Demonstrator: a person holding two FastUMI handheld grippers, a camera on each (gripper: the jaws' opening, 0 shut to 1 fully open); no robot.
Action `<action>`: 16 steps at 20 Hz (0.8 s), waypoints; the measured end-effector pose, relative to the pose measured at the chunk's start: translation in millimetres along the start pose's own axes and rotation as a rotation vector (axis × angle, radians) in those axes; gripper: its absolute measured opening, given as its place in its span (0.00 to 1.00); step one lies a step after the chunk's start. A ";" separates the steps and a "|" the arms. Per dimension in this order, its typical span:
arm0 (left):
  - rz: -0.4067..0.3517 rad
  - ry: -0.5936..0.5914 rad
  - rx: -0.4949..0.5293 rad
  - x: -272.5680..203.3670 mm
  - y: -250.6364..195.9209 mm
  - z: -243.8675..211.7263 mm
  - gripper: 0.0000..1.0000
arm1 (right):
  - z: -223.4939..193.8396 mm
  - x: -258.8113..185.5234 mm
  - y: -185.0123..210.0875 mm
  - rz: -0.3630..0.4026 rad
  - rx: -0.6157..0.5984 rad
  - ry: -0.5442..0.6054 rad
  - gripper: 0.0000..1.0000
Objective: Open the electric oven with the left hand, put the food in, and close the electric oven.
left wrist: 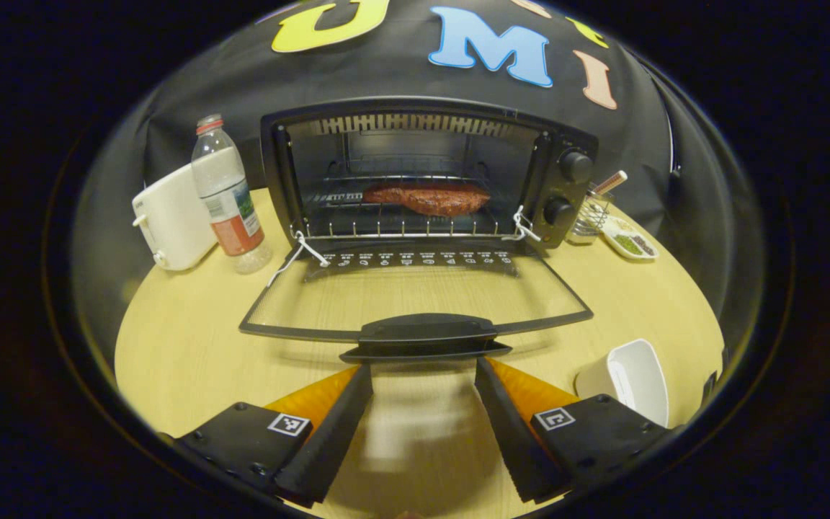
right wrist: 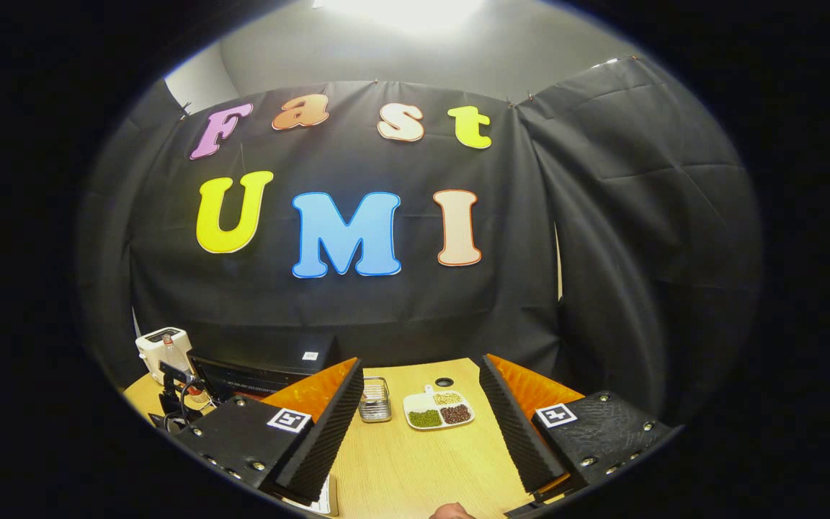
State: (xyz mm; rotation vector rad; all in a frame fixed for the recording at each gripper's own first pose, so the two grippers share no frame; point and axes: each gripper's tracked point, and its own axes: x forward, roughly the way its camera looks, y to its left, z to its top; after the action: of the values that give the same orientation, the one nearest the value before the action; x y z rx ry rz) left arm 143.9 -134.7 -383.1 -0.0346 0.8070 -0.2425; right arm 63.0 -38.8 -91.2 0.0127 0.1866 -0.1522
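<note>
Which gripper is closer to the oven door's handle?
The left. The left gripper sits open just in front of the door handle, not touching it. The right gripper is held higher, off to the oven's right, pointing at the wall.

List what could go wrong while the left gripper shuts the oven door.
1. The left gripper is open, just short of the door handle; a lift from one side may slip off.
2. The food sits toward the front of the rack, so the door may press it if it overhangs.
3. The water bottle stands close to the oven; a jolt might tip it.
</note>
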 end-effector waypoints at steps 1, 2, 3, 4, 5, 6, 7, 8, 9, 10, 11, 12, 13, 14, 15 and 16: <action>0.003 -0.011 0.001 -3.1 -0.1 3.0 1.00 | -0.1 -0.4 0.1 0.003 0.001 0.000 0.98; 0.006 -0.023 0.002 -6.3 -0.3 6.0 1.00 | -0.3 -0.7 0.0 0.005 0.003 -0.001 0.98; 0.007 -0.034 0.001 -9.1 -0.5 9.1 1.00 | -1.2 -1.9 0.0 0.007 0.005 0.000 0.98; 0.008 -0.045 0.000 -12.1 -0.5 11.6 1.00 | -2.7 -1.9 1.0 0.009 0.006 0.001 0.98; 0.007 -0.055 -0.002 -14.5 -0.9 15.0 1.00 | -4.0 -2.3 1.0 0.010 0.007 0.004 0.98; 0.007 -0.067 -0.001 -16.2 -1.2 18.0 1.00 | -5.0 -1.1 1.7 0.012 0.009 0.006 0.98; 0.008 -0.080 0.001 -18.5 -1.3 21.2 1.00 | -4.7 -0.8 1.6 0.013 0.009 0.007 0.98; 0.008 -0.093 0.006 -21.5 -1.8 26.1 0.97 | -4.6 1.0 2.5 0.012 0.009 0.006 0.98; 0.009 -0.104 0.013 -25.9 -1.3 29.5 1.00 | -4.1 1.1 2.5 0.012 0.007 0.006 0.98; 0.008 -0.117 0.017 -29.7 -1.4 34.1 1.00 | -4.6 0.6 2.9 0.012 0.006 0.005 0.98; 0.006 -0.129 0.016 -32.1 -1.9 38.2 0.99 | -4.8 -1.6 1.4 0.012 0.005 0.006 0.98; 0.003 -0.137 0.012 -34.1 -2.3 41.6 0.97 | -5.3 -3.7 1.2 0.012 0.004 0.006 0.98; 0.000 -0.143 0.004 -36.6 -1.9 43.9 1.00 | -4.3 -3.9 2.7 0.013 0.003 0.008 0.98; -0.003 -0.147 -0.002 -37.7 -2.0 46.6 0.98 | -5.0 -1.8 4.8 0.016 0.001 0.009 0.98; -0.005 -0.153 -0.005 -38.3 -2.0 49.0 1.00 | -5.4 -0.9 5.9 0.016 -0.002 0.009 0.98; -0.007 -0.160 -0.003 -40.0 -1.8 51.3 0.97 | -5.5 -0.9 7.7 0.018 -0.004 0.009 0.98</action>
State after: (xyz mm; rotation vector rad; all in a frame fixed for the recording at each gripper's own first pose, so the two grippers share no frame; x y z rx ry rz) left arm 153.8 -130.4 -318.9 -0.0590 0.6483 -0.2416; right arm 62.3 -30.9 -96.5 0.0108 0.1962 -0.1336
